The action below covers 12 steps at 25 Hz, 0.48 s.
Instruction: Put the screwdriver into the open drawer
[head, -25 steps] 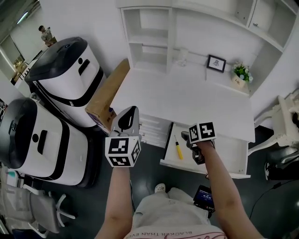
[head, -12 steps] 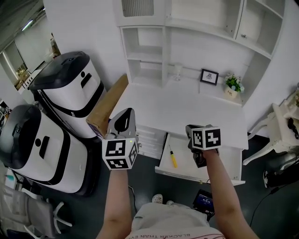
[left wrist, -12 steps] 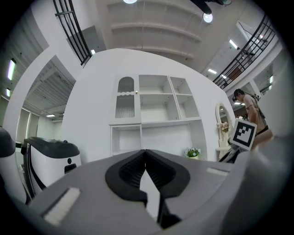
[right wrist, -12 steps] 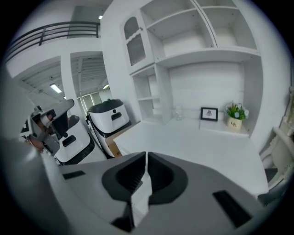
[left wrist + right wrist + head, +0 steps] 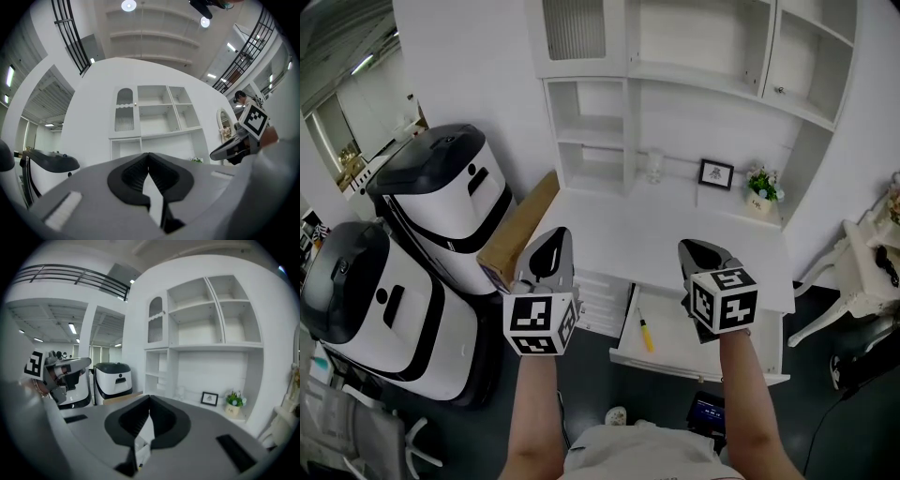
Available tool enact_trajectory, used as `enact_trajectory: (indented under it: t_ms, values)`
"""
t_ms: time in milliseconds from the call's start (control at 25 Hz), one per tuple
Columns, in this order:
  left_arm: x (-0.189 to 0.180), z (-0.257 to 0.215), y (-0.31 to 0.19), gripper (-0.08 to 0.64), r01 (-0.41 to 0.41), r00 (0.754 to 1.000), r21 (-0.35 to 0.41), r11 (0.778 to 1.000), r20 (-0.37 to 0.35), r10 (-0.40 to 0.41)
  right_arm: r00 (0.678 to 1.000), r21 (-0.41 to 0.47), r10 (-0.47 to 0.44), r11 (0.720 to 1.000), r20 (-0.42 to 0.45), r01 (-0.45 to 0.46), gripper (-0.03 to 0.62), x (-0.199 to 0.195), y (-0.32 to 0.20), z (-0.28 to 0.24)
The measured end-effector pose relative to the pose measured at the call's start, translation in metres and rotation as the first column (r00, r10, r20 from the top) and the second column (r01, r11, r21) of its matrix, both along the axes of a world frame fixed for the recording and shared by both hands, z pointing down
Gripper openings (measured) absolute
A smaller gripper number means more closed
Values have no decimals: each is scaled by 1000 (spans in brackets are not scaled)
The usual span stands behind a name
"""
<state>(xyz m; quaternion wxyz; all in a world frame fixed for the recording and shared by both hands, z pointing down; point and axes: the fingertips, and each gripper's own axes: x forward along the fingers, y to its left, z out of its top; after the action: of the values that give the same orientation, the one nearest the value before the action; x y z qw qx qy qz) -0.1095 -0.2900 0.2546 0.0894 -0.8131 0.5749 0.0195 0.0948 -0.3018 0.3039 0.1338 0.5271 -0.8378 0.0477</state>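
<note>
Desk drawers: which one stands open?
The wide drawer under the desk's right side, pulled out, with the yellow-handled screwdriver lying in its left end. The narrow drawers left of it are shut.

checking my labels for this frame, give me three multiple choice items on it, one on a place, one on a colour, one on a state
1. Where does the screwdriver lie?
A in a toolbox
B in the open drawer
C on a plate

2. What colour is its handle?
A red
B blue
C yellow

3. How does the right gripper stand?
A shut, empty
B shut on the screwdriver
C wide open

Answers:
1 B, the head view shows it on the drawer's floor.
2 C, the handle is yellow.
3 A, its jaws have just been closing and meet with nothing between them.
</note>
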Motion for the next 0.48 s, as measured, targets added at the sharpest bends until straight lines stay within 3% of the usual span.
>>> enact_trajectory:
  t_ms: [240, 480]
  values:
    - [2, -27, 6, 11, -3, 1000, 52, 999, -5, 3, 1000, 190, 21, 982, -6, -19, 9, 13, 14, -48]
    - [3, -49, 11, 11, 5, 1000, 96, 995, -17, -3, 998, 340, 63, 938, 19, -66, 9, 34, 32, -90]
